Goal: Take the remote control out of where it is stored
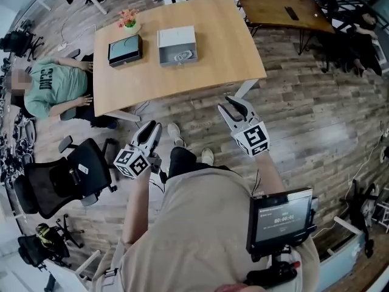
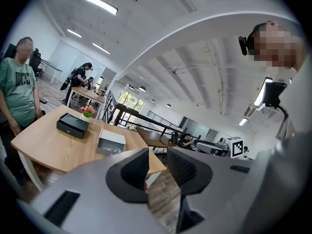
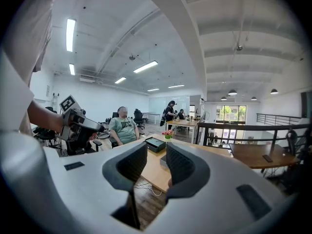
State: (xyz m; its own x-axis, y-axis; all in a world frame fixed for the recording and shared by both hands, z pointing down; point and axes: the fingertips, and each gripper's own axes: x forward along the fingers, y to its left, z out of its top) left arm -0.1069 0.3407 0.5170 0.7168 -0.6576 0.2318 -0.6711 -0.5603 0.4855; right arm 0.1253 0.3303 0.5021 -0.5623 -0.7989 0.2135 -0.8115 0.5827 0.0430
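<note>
Both tongs are drawn in narrow with nothing held. The left gripper (image 1: pixel 151 129) and right gripper (image 1: pixel 234 105) are carried well short of the light wooden table (image 1: pixel 206 59). The small pale remote control (image 1: pixel 182 56) is judged to lie inside the open grey rectangular box (image 1: pixel 176 36).

- Risk: the box could be dragged or tipped if a jaw catches its wall.
- Risk: the seated person in a green shirt (image 1: pixel 51 87) could be brushed.

An open office with a wood-plank floor (image 1: pixel 304 120) is noted.
</note>
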